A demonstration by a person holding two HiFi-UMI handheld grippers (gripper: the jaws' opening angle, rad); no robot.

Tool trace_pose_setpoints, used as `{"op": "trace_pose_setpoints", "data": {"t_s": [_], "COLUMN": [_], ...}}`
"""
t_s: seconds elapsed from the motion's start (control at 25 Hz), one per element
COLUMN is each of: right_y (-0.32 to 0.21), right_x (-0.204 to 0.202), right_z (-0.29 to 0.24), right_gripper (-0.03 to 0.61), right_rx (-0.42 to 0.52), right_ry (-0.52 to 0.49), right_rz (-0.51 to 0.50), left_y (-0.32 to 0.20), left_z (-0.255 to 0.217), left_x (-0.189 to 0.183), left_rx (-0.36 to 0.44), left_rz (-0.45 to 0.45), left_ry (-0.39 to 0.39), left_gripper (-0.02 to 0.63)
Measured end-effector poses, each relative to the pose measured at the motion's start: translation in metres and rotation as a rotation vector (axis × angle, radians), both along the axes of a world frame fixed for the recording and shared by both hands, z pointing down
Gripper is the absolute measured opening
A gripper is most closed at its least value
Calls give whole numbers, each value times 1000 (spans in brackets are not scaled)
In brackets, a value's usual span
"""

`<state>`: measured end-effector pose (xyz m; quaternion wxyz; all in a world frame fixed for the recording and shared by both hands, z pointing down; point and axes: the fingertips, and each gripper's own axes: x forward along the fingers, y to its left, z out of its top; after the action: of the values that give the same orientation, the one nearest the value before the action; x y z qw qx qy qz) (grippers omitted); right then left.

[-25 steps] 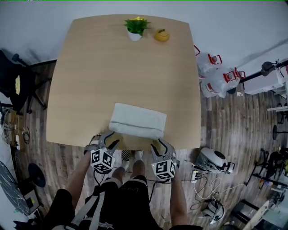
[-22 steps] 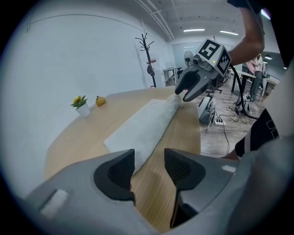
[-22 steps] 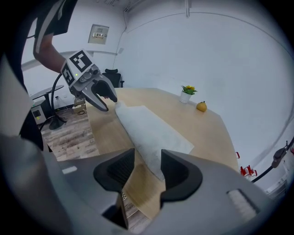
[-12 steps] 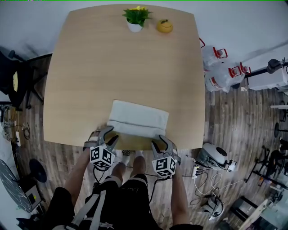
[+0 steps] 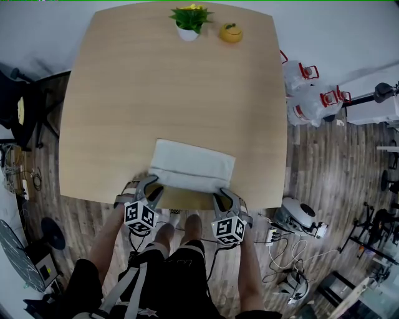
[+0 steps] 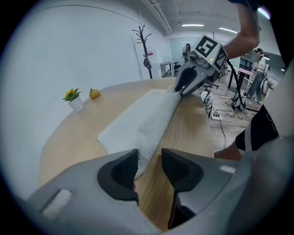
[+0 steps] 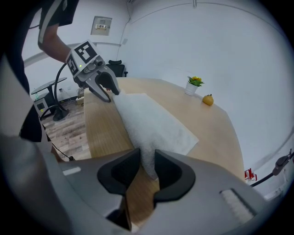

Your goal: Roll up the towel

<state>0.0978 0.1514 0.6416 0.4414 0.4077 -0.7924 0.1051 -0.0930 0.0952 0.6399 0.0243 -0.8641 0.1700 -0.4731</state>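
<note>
A white towel (image 5: 192,166) lies folded in a flat band near the front edge of the wooden table (image 5: 156,93). My left gripper (image 5: 151,187) is at its near left corner, my right gripper (image 5: 223,195) at its near right corner. In the left gripper view the jaws (image 6: 149,160) have just been closing; the towel (image 6: 142,119) edge touches one pad and bare wood shows in the gap. In the right gripper view the jaws (image 7: 146,163) have just been closing and pinch the towel (image 7: 151,124) corner. Each view shows the other gripper (image 6: 181,87) (image 7: 106,89) at the far corner.
A small potted plant (image 5: 189,19) and a yellow fruit-like object (image 5: 230,32) stand at the table's far edge. Water jugs (image 5: 312,106) and cables lie on the wooden floor to the right. The person's legs are below the table's front edge.
Both grippers have come down and forward onto the towel's near corners, and their jaws have narrowed. The towel has not moved.
</note>
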Motion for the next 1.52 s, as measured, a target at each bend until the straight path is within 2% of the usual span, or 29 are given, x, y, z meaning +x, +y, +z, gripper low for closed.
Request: {"op": "trace_pose_setpoints", "data": {"t_s": [0.16, 0.2, 0.24, 0.4, 0.76, 1.16, 1.52], "right_y": [2, 2, 3, 5, 19, 53, 56], "right_x": [-1, -1, -1, -1, -2, -7, -7], "right_z": [3, 3, 2, -1, -4, -10, -23], "right_gripper": [92, 80, 70, 50, 37, 34, 34], "right_rx": [7, 9, 12, 27, -7, -128, -172], "right_ry": [22, 23, 24, 33, 15, -61, -113], "right_rz": [-17, -18, -20, -28, -62, -104, -107], "left_y": [1, -1, -2, -1, 17, 57, 51], "left_z": [2, 2, 1, -1, -3, -9, -22], "left_x": [-1, -3, -4, -4, -4, -9, -7], "left_rx": [10, 30, 47, 54, -4, -142, -111], "left_rz": [0, -8, -10, -9, 1, 41, 21], "left_ry": [-8, -15, -22, -32, -34, -40, -34], "left_gripper": [145, 64, 43, 38, 32, 32, 32]}}
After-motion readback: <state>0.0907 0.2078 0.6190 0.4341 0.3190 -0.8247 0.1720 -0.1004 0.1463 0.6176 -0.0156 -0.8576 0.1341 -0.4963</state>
